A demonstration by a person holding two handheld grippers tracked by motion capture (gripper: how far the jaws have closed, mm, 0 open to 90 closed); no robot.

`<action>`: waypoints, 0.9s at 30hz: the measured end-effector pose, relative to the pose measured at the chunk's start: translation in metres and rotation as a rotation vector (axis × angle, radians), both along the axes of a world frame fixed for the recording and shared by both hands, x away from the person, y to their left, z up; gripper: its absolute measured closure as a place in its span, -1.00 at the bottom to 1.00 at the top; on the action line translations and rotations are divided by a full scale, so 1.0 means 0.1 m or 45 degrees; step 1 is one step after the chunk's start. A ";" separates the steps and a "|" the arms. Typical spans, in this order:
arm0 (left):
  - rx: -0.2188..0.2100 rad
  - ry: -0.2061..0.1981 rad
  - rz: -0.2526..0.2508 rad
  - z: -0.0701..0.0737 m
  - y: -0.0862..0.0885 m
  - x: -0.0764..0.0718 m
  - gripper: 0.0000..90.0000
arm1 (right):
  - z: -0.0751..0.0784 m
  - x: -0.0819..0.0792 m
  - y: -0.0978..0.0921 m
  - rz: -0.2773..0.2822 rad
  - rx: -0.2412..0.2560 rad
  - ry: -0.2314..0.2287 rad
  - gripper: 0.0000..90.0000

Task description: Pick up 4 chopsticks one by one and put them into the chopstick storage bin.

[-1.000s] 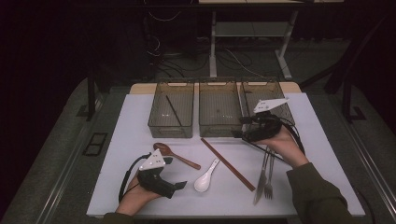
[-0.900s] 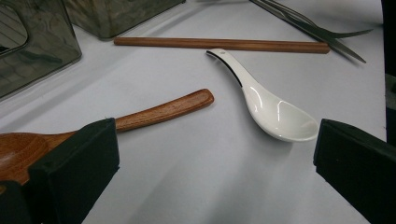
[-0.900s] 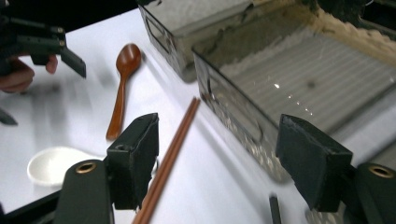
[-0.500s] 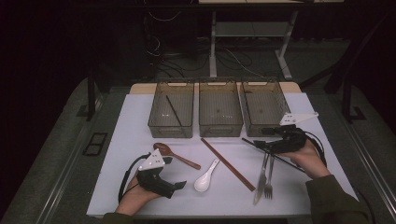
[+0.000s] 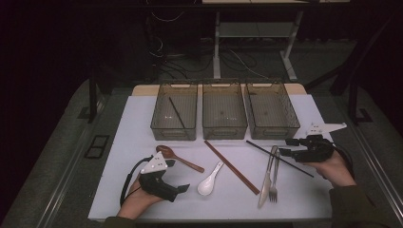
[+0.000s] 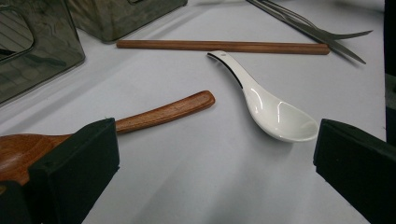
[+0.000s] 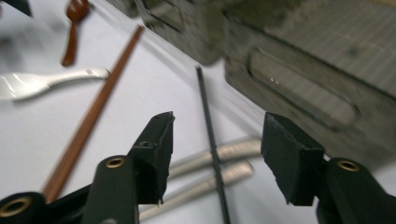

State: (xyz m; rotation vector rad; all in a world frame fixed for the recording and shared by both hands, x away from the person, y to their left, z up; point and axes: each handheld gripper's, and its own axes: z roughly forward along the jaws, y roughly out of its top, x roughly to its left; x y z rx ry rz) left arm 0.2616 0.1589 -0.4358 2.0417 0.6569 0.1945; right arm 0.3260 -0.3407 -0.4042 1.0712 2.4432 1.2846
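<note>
On the white mat lie a wooden spoon, a white ceramic spoon, a brown chopstick, a black chopstick, a knife and a fork. My left gripper rests open at the front left. In its own view, the left gripper has the wooden spoon by one jaw and the white spoon ahead. My right gripper is open at the far right, and seen from the right gripper the black chopstick runs between its jaws.
Three clear bins stand in a row at the back of the mat: left, middle, right. A second black chopstick lies in the left bin. The right bin's wall is close ahead of the right gripper.
My right gripper has moved from the front of the right bin out to the right and toward me, over the black chopstick. The left gripper has stayed put.
</note>
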 end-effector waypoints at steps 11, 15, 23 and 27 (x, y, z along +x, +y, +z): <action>0.007 -0.001 -0.006 0.00 0.00 0.00 -1.00 | -0.22 0.04 -0.11 0.031 -0.132 0.099 0.42; 0.003 -0.002 -0.007 -0.01 -0.01 0.00 -1.00 | -0.29 0.05 -0.04 0.058 -0.194 0.132 0.51; 0.006 0.002 -0.008 -0.01 -0.02 0.00 -1.00 | -0.35 0.06 0.04 0.103 -0.267 0.156 0.65; 0.007 0.003 -0.008 -0.01 -0.02 0.00 -1.00 | -0.38 0.07 0.05 0.125 -0.299 0.148 0.69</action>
